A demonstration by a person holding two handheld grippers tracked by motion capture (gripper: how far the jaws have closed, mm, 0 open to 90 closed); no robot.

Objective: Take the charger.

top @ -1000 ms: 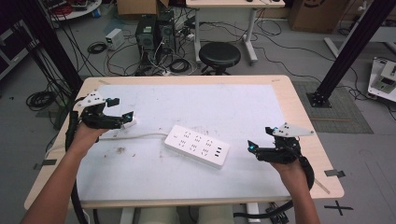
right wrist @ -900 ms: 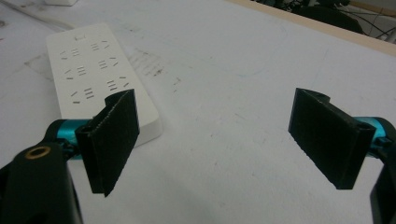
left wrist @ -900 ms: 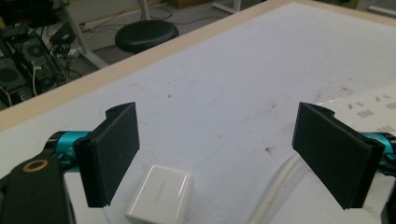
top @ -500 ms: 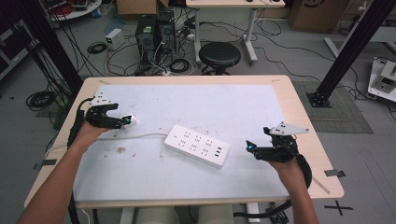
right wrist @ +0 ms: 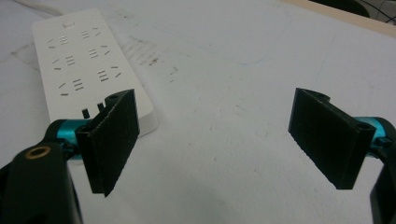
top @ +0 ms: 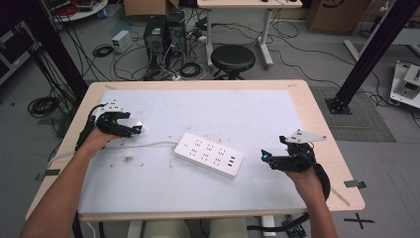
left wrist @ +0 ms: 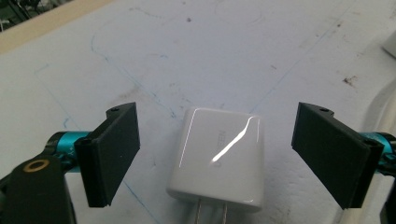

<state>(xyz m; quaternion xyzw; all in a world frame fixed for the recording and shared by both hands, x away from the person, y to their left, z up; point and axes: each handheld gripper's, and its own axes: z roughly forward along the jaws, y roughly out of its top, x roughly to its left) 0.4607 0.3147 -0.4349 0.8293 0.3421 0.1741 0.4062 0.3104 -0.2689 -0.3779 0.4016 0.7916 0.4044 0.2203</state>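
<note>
A white power strip lies near the middle of the white table top, its cord running off to the left. A small white plug-in charger lies flat on the table between the open jaws of my left gripper, prongs toward the camera; the jaws stand apart from its sides. In the high view the left gripper is at the table's left. My right gripper hovers open at the right, with the power strip just beyond its left jaw and nothing between its fingers.
The table has a bare wooden rim. Small dark crumbs dot the mat at left. Beyond the far edge stand a black stool, computer cases and tangled floor cables. A black frame post rises at right.
The left gripper has moved slightly toward the far side and now brackets the charger. The right gripper has barely shifted.
</note>
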